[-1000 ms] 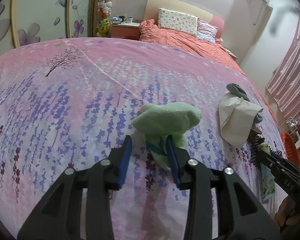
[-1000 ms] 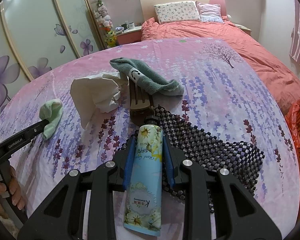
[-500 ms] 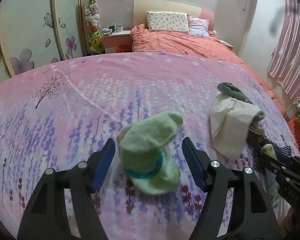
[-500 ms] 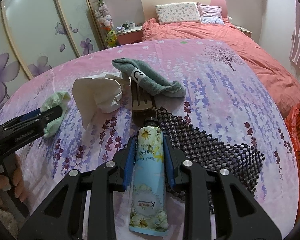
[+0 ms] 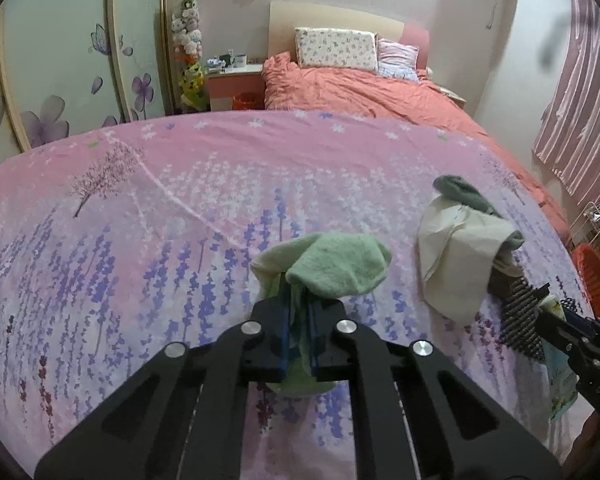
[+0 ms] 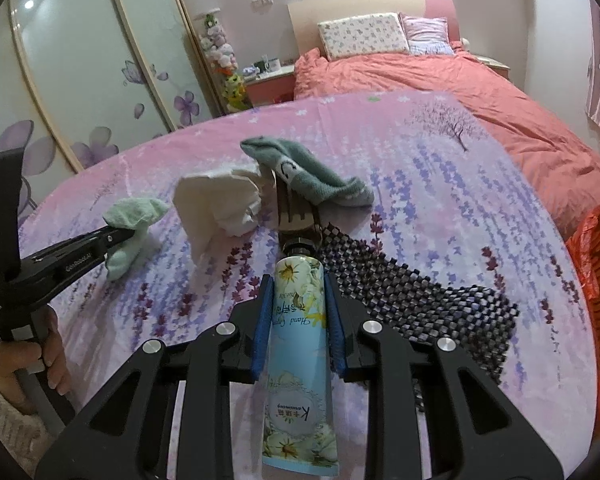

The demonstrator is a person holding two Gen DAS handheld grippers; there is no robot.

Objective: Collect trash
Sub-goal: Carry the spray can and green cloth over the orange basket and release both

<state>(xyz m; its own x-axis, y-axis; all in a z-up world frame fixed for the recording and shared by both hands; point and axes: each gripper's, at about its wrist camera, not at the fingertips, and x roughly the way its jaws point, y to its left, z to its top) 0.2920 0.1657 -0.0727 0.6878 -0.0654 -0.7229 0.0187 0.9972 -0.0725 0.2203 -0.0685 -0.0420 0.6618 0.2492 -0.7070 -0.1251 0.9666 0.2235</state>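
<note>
Closed since half a second ago, the left hand-held gripper (image 5: 298,334) now pinches the pale green fleecy sock (image 5: 332,266), lifted above the pink floral bedspread (image 5: 180,208); the right hand-held gripper (image 6: 298,320) clamps the light-blue flowered hand-cream tube (image 6: 300,344), long axis along its fingers; the orange mesh basket (image 6: 598,280) lies far right, nearer the right hand-held gripper.

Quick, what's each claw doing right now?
Left claw: shut on the light green sock.
Right claw: shut on the hand cream tube.
</note>
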